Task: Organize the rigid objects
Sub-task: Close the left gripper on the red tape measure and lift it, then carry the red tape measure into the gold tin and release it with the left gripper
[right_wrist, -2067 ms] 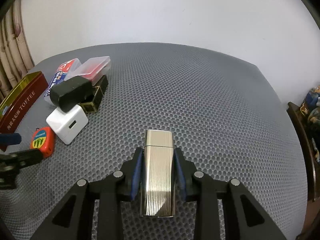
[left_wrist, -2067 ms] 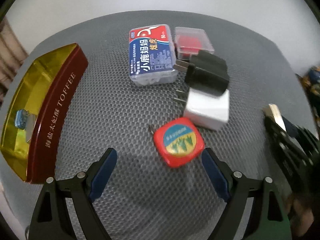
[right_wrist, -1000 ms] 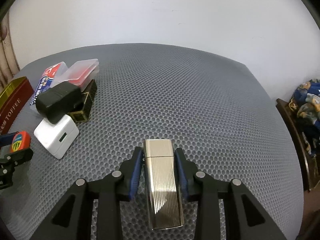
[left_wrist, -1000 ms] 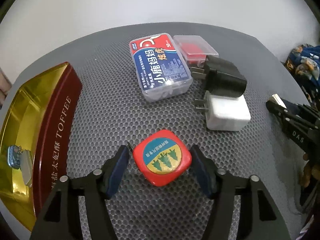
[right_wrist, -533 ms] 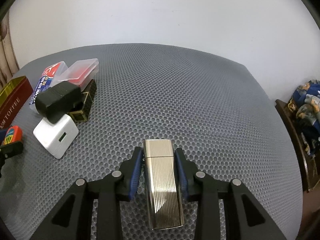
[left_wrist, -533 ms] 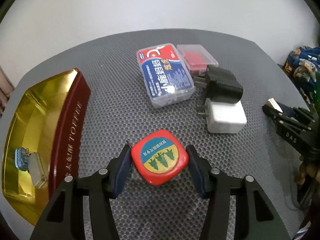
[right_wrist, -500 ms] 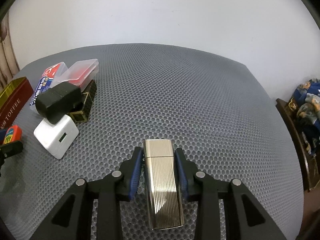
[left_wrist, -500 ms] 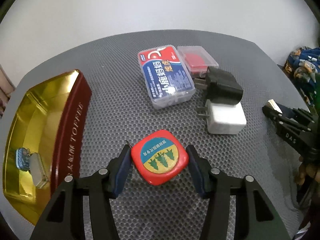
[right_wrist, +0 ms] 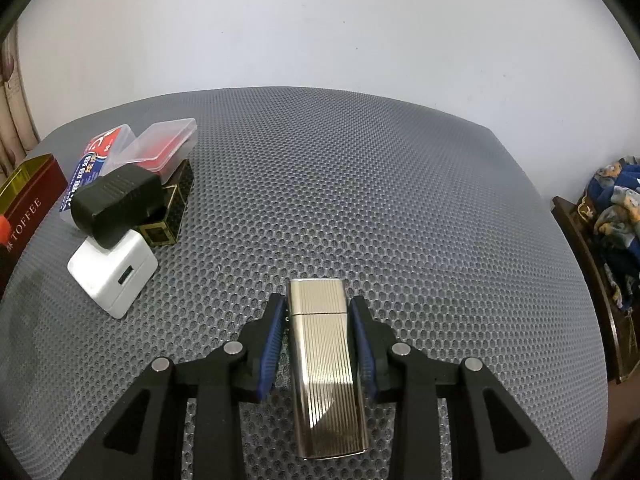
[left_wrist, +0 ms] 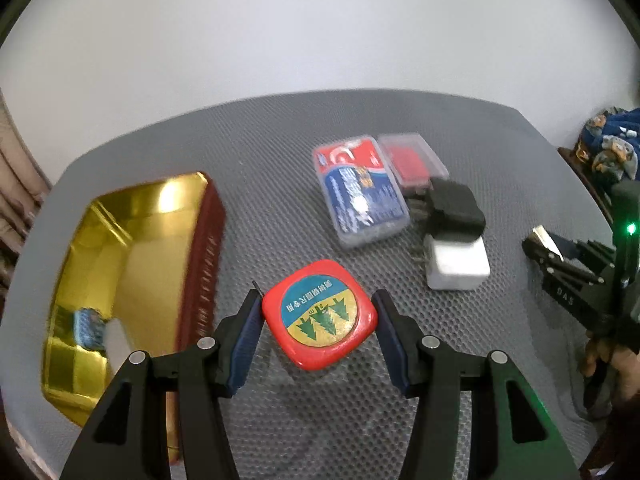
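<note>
At the left edge of the grey mesh surface (left_wrist: 280, 168) stood the open toffee tin (left_wrist: 132, 248), gold inside, with only a small blue-printed item and a pale one lying in its near corner, so the sorting looked barely begun. Just right of the tin, the left gripper (left_wrist: 318, 320) was clamped on the red tape measure (left_wrist: 320, 314), apparently held clear of the mesh and probably bound for the tin. Toward the far middle, a floss-pick box (left_wrist: 360, 196), a red clear case (left_wrist: 412, 158), a black charger (left_wrist: 454, 206) and a white charger (left_wrist: 458, 264) waited, huddled and touching. At the right, the right gripper (right_wrist: 318, 340) was closed on a ribbed metal lighter (right_wrist: 324, 368), not yet stowed.
</note>
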`<act>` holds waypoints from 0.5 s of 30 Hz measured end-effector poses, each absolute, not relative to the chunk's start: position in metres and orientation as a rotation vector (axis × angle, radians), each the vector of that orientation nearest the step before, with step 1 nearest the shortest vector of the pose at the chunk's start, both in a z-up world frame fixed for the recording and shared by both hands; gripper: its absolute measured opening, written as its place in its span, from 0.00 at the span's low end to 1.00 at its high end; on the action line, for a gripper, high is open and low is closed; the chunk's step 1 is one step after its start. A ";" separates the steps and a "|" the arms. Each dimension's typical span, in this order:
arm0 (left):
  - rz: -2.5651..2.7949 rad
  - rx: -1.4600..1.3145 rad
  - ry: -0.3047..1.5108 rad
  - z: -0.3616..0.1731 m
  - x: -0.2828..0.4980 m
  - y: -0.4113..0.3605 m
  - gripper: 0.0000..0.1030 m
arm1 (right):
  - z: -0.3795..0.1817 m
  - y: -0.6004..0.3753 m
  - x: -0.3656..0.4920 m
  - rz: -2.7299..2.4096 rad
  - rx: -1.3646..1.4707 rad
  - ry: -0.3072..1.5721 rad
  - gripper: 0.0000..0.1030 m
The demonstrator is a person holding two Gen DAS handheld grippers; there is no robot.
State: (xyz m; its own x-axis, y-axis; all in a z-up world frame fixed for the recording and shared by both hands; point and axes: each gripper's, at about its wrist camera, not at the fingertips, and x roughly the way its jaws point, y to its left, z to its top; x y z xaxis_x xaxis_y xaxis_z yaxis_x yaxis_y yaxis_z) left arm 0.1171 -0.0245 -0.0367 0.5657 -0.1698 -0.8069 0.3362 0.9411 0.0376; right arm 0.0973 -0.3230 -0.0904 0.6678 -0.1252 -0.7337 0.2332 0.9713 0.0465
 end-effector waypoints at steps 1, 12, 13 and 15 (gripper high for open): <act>-0.296 0.193 0.916 -0.032 0.118 -0.021 0.50 | -0.090 -0.323 0.097 -0.203 0.140 0.815 0.33; -0.169 0.144 0.894 -0.011 0.130 0.045 0.50 | -0.092 -0.320 0.098 -0.207 0.135 0.816 0.33; -0.153 0.144 0.894 -0.011 0.131 0.051 0.50 | -0.091 -0.319 0.098 -0.207 0.135 0.816 0.33; -0.126 0.140 0.902 -0.013 0.137 0.061 0.50 | -0.091 -0.318 0.098 -0.208 0.134 0.816 0.33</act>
